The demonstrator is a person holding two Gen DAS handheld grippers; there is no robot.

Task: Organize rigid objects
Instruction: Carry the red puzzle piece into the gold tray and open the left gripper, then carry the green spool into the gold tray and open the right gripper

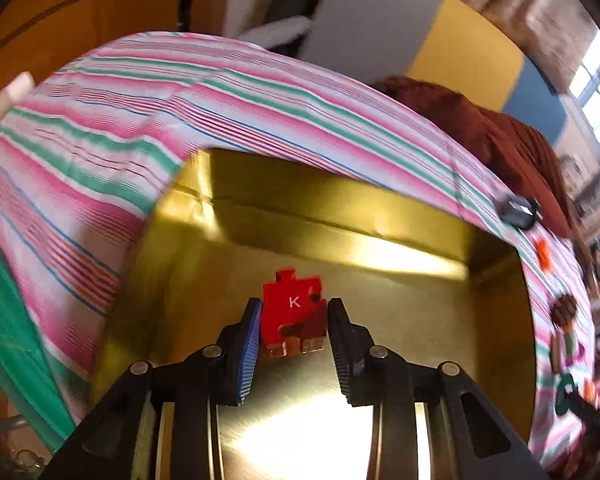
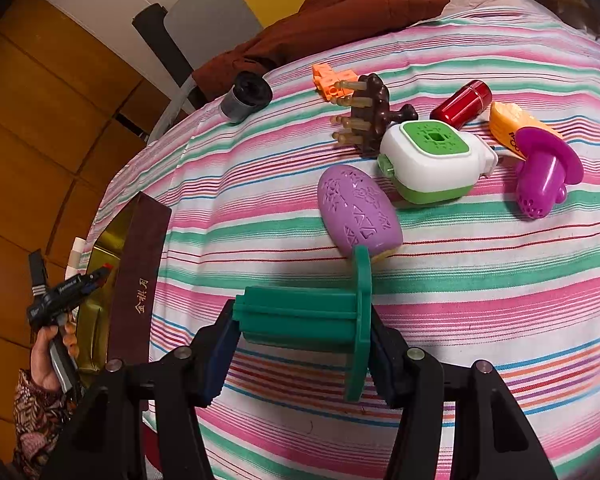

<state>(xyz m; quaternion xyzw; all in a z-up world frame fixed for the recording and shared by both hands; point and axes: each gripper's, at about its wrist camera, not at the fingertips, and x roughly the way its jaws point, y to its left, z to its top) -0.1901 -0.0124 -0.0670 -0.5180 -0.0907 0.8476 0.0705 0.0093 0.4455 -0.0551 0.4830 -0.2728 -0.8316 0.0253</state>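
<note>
In the left wrist view a red puzzle piece (image 1: 290,304) marked K stands upright on the shiny floor of a gold box (image 1: 340,204). My left gripper (image 1: 294,314) reaches down into the box with the piece between its pads. The blue left pad lies against it, and a thin gap shows at the right pad. In the right wrist view my right gripper (image 2: 304,324) is shut on a green ribbed spool with a wide flange (image 2: 300,316), held just above the striped cloth (image 2: 460,280). The gold box (image 2: 100,248) and the left gripper (image 2: 96,276) show at the far left.
Beyond the spool lie a purple oval case (image 2: 360,210), a white-and-green box (image 2: 428,160), a brown pegged comb (image 2: 366,114), an orange part (image 2: 332,78), a red cylinder (image 2: 462,104), a purple strainer (image 2: 544,176) and a grey-black tube (image 2: 248,96). The box's brown lid (image 2: 140,272) leans beside it.
</note>
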